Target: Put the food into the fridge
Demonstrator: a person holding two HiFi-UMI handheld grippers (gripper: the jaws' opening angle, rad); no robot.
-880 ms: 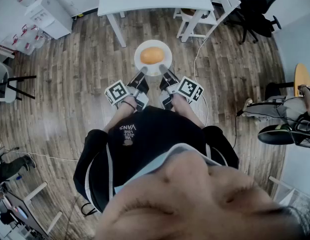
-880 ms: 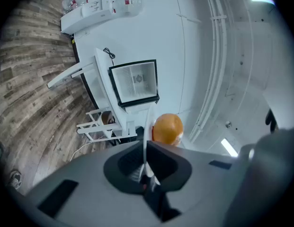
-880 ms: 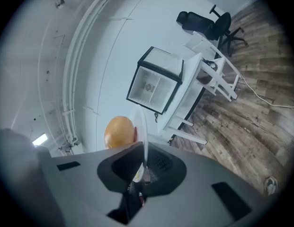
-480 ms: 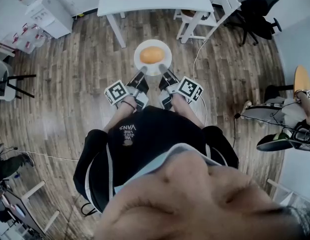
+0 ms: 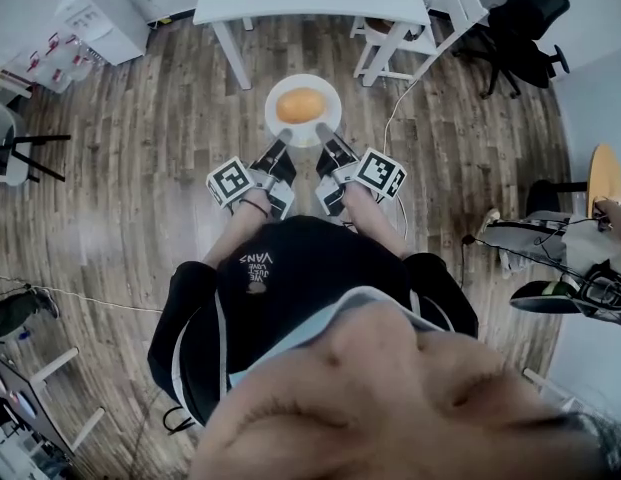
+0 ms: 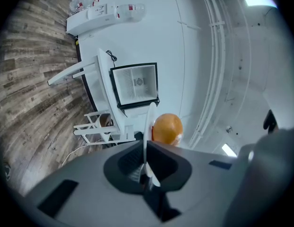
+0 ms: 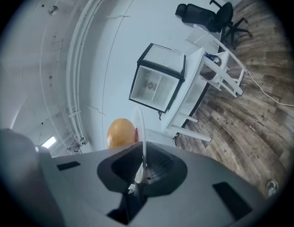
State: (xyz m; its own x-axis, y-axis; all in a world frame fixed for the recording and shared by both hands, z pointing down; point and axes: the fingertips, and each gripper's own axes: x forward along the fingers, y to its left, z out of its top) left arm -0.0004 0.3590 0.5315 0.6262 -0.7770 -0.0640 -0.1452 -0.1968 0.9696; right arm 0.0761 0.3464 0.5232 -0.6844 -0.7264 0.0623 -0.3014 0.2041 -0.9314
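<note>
A white plate with an orange bun on it is carried level above the wooden floor. My left gripper is shut on the plate's near left rim and my right gripper is shut on its near right rim. In the left gripper view the plate shows edge-on between the jaws, with the bun behind it. The right gripper view shows the same plate and bun. A small open fridge stands on a white table ahead, its door open and its inside white.
White chairs stand by the table's right end. A black office chair is at the far right. A white shelf unit stands at the far left. A cable runs over the floor. Another person's legs are at the right edge.
The plate with the bun and both grippers have moved slightly forward toward the table. The person at the right edge has shifted their legs.
</note>
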